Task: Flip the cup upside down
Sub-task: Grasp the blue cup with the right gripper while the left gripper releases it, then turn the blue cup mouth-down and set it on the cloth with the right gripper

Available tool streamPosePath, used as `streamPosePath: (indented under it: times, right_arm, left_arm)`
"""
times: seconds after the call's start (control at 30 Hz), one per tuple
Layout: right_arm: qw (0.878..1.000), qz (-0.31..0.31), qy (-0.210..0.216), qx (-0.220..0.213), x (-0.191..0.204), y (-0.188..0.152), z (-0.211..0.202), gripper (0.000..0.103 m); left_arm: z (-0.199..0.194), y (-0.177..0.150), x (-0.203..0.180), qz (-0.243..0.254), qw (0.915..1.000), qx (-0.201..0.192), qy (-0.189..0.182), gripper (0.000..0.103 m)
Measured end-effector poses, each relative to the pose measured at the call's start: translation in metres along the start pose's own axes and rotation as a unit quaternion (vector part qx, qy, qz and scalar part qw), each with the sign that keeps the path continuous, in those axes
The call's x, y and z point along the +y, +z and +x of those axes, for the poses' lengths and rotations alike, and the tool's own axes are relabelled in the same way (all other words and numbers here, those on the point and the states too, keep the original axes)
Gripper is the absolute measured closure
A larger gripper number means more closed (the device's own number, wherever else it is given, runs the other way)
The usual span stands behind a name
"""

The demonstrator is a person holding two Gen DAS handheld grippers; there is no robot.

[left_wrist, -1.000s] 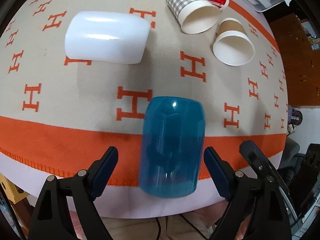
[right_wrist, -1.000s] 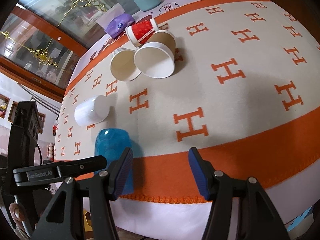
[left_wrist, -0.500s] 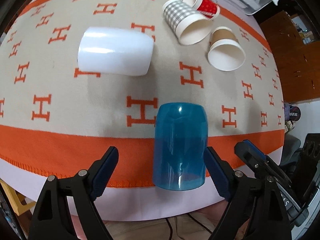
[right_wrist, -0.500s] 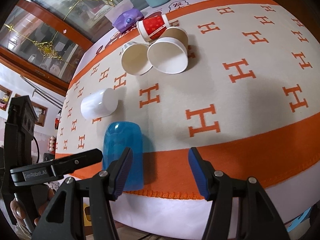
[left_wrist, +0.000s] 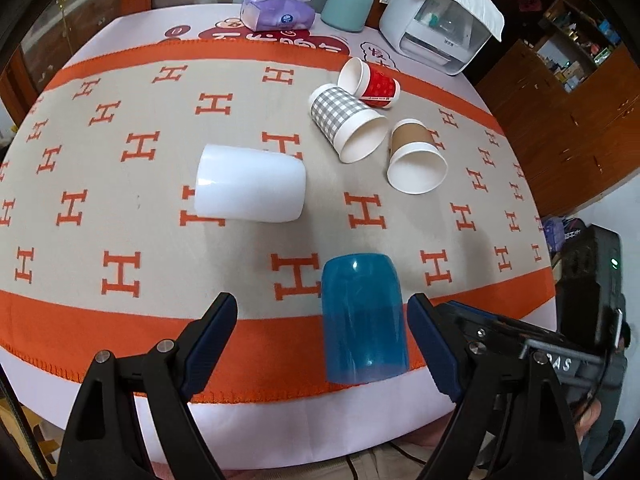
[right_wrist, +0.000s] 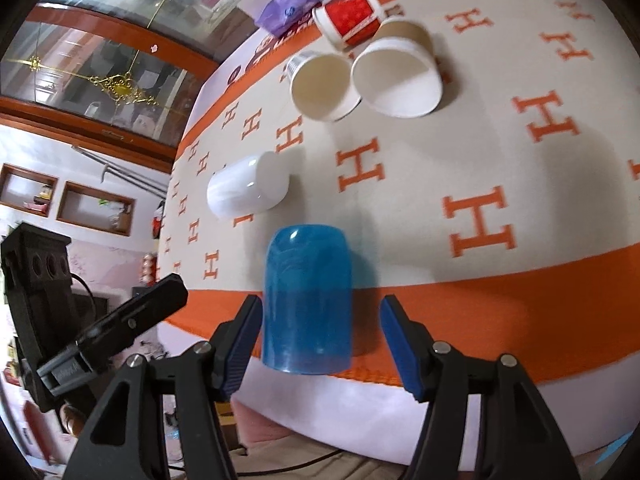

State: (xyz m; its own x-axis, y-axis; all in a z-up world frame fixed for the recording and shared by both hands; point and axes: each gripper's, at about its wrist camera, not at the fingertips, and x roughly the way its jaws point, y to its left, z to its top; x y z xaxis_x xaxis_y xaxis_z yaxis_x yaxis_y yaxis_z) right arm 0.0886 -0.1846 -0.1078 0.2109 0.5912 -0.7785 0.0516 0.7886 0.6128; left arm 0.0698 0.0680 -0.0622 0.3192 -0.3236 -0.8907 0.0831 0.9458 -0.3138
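Cup (right_wrist: 307, 300), blue translucent plastic, probably light, stiff and slick; grip mid-wall. Right claw (right_wrist: 318, 346) gapes wide around it; left claw (left_wrist: 322, 346) wide, empty.

Bright, even light; soft shadows, fisheye-warped edges.

three paper cups (left_wrist: 362, 126), one white cup (left_wrist: 250, 188), one blue cup (left_wrist: 362, 316), one tissue pack (left_wrist: 276, 14).
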Motion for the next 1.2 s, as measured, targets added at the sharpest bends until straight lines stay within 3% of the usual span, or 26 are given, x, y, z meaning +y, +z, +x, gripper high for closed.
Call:
streamPosePath:
  times: [0.2,0.33,0.93,1.07,1.2]
  right_arm:
    - [0.999,0.009,0.014,0.028,0.000,0.007,0.020,0.041]
    - [0.999,0.009,0.015,0.039,0.002,0.015,0.032,0.041]
    - [0.995,0.001,0.051,0.089,0.009,0.026,0.075,0.040]
    - [0.996,-0.026,0.034,0.077,0.015,0.023,0.072,0.040]
    - [0.997,-0.076,0.010,0.031,0.027,0.019,0.053,0.040]
  left_arm:
    - [0.008,-0.009,0.013,0.013,0.9999,0.007,0.008,0.017]
    - [0.014,-0.015,0.026,0.002,0.9998,0.000,-0.019,0.017]
    - [0.043,-0.020,0.037,0.018,0.9998,-0.004,-0.003,0.017]
    - [0.045,-0.019,0.039,0.014,0.9999,-0.003,-0.002,0.017]
    - [0.042,-0.019,0.040,0.015,0.9998,-0.011,-0.002,0.017]
